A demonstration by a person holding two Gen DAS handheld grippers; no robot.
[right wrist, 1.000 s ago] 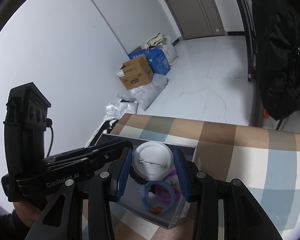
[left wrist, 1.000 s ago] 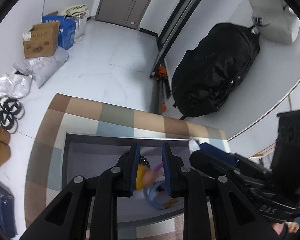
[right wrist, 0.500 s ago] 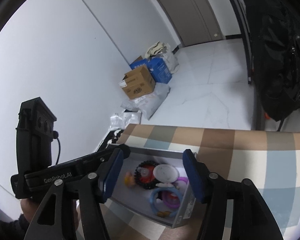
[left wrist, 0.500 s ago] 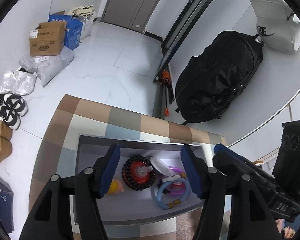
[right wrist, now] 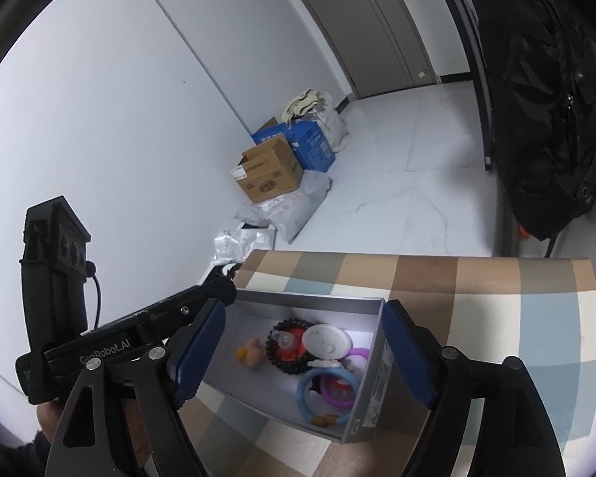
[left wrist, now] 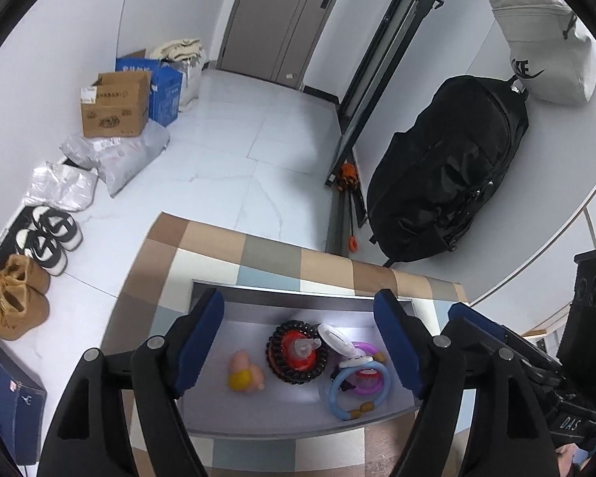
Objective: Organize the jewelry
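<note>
A grey box (left wrist: 258,413) (right wrist: 373,389) stands on the checked tablecloth (left wrist: 266,254). In it lie a black bead bracelet (left wrist: 274,357) (right wrist: 274,351) around a red piece, a white round badge (left wrist: 331,336) (right wrist: 326,342), a blue ring (left wrist: 333,393) (right wrist: 304,393), a purple ring (left wrist: 367,346) (right wrist: 359,353) and a small pink and yellow figure (left wrist: 244,373) (right wrist: 250,353). My left gripper (left wrist: 300,318) hangs over the box, its jaws opening with nothing between the pads. My right gripper (right wrist: 304,318) hovers beside it, jaws also opening and empty.
The table's far edge drops to a white tiled floor. On the floor are a cardboard box (left wrist: 115,107), a blue box (left wrist: 165,87), plastic bags (left wrist: 131,155) and shoes (left wrist: 47,234) at left. A black backpack (left wrist: 449,175) leans on the wall at right.
Both grippers have opened wide. The left let go of the small figure and the right let go of the white badge; both pieces now lie in the box.
</note>
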